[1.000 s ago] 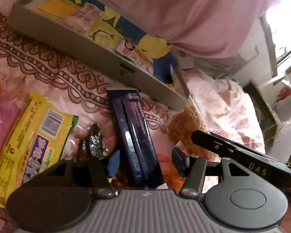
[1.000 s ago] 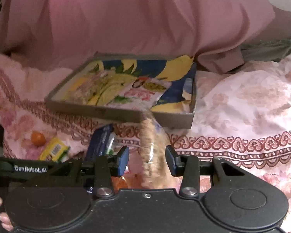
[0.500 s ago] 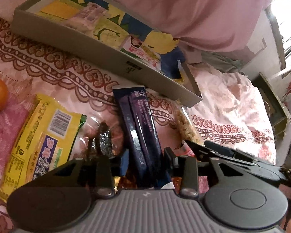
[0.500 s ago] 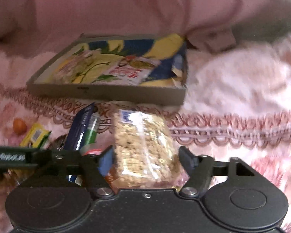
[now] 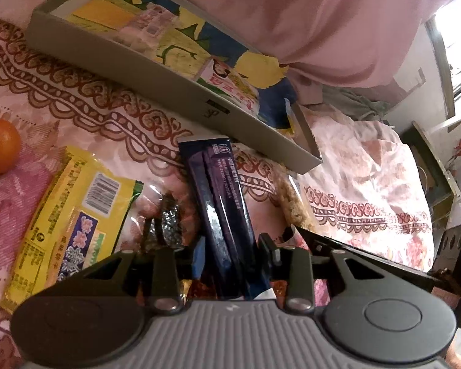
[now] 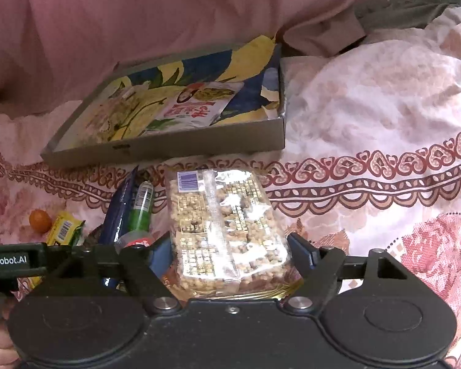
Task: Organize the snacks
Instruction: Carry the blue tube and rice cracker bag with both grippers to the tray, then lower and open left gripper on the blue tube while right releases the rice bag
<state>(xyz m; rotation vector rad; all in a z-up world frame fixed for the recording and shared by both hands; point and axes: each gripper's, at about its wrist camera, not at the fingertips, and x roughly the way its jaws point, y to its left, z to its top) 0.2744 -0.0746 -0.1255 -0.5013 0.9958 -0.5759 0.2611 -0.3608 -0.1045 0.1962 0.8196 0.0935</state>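
Observation:
My left gripper [image 5: 232,250] is shut on a dark blue snack packet [image 5: 219,203] that points toward the grey cardboard tray [image 5: 156,83]. My right gripper [image 6: 230,253] is open, its fingers either side of a clear pack of puffed grain bars [image 6: 224,227] that lies on the bedspread. The tray [image 6: 169,149] holds a white and red snack bag [image 6: 199,107] and a pale packet [image 5: 144,26]. The blue packet also shows in the right wrist view [image 6: 120,209].
A yellow snack bag [image 5: 64,221], a foil-wrapped sweet [image 5: 169,224] and an orange [image 5: 0,150] lie left of the blue packet. A green tube [image 6: 141,209] lies beside it. Pink bedding rises behind the tray. Furniture stands at the bed's right edge [image 5: 436,169].
My left gripper has closed on the blue packet. My right gripper has opened wide, and the grain bar pack now lies flat between its fingers.

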